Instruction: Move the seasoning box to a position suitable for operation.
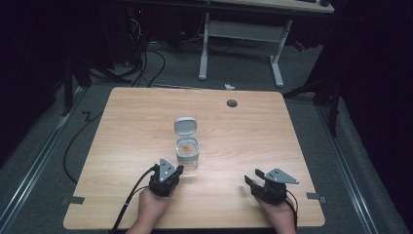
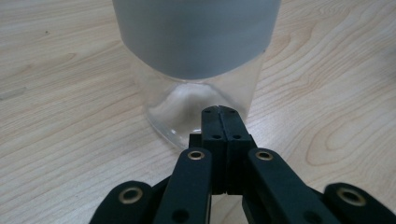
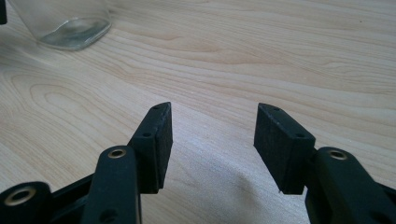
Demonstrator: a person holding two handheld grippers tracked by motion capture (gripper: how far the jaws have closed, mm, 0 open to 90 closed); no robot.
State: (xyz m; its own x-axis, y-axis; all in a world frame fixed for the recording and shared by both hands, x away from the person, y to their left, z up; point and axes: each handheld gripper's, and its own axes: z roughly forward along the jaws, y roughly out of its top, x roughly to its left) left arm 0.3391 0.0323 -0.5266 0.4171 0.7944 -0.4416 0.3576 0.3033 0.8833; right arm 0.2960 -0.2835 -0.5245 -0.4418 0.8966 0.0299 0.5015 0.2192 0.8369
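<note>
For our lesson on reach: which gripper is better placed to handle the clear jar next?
Probably the left gripper: its shut tips sit right at the jar. The right gripper, jaws open, rests farther off over bare table.

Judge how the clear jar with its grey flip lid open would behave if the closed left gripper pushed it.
The jar looks empty, so probably light and likely to slide. Its smooth clear wall may be slippery. With the lid raised, a high push might tip it.
</note>
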